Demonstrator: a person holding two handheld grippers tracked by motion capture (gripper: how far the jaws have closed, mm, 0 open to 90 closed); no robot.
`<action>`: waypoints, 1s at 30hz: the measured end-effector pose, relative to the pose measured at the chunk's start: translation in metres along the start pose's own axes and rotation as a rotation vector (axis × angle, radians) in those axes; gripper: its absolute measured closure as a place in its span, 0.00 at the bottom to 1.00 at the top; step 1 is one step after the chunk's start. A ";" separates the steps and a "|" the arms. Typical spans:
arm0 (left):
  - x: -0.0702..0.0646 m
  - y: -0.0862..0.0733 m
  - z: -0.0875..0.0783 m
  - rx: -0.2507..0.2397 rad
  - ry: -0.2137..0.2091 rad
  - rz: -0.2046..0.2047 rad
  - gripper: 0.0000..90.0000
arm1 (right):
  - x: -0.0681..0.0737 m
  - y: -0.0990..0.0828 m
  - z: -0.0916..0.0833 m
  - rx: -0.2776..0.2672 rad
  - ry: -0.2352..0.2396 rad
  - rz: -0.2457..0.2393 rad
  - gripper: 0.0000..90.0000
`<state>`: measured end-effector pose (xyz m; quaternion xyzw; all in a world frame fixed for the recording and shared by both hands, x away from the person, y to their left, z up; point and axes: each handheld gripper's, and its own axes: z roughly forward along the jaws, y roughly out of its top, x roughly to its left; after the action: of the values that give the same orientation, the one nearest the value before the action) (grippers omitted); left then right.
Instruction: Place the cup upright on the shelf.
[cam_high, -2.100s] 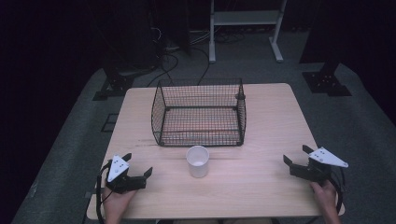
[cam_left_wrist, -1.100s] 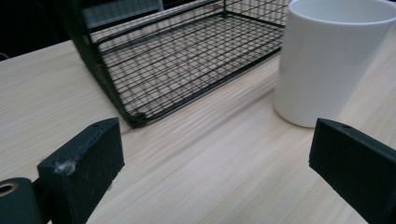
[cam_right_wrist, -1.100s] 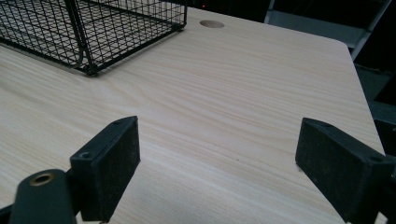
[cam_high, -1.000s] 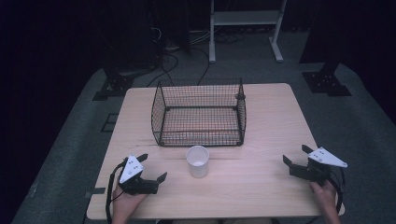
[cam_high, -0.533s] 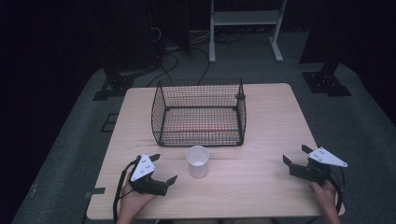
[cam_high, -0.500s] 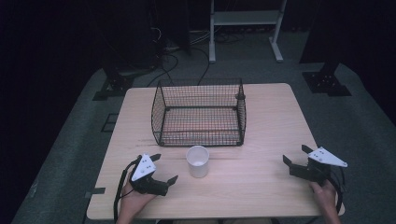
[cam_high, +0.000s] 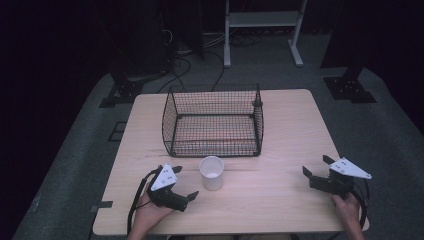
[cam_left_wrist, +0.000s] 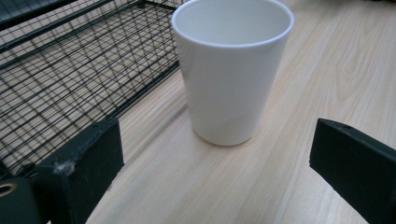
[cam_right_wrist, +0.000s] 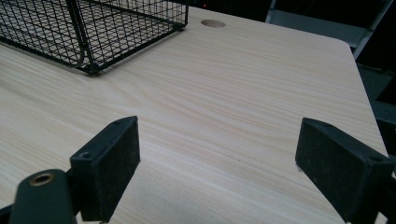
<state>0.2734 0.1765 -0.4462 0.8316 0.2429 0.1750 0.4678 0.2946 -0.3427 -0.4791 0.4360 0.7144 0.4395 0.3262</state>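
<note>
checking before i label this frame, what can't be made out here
- White cup: its inside bottom is hidden by its own rim in the left gripper view, and too small to judge in the high view.
- Left gripper: jaw bases are cut off by the bottom edge.
- Right gripper: right jaw is cut by the frame corner.
- Wire basket: cut off by the top and left edges in the right gripper view.

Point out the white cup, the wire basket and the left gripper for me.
white cup (cam_left_wrist: 231, 79), left gripper view, on its outer side wall.
wire basket (cam_high: 213, 148), high view, on its near mesh wall.
left gripper (cam_high: 186, 187), high view, midway between its open fingers.
</note>
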 end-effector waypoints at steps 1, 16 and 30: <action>0.000 0.001 0.001 0.001 -0.003 0.004 0.02 | 0.000 0.000 0.000 0.000 0.000 0.000 0.15; -0.003 0.012 0.014 0.036 -0.051 0.019 0.02 | 0.000 0.000 0.000 0.002 -0.002 -0.001 0.15; 0.001 0.023 0.036 0.086 -0.095 0.019 0.02 | 0.000 0.000 0.000 0.001 -0.001 -0.002 0.15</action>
<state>0.2982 0.1413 -0.4444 0.8606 0.2199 0.1292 0.4409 0.2948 -0.3425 -0.4791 0.4356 0.7150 0.4384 0.3268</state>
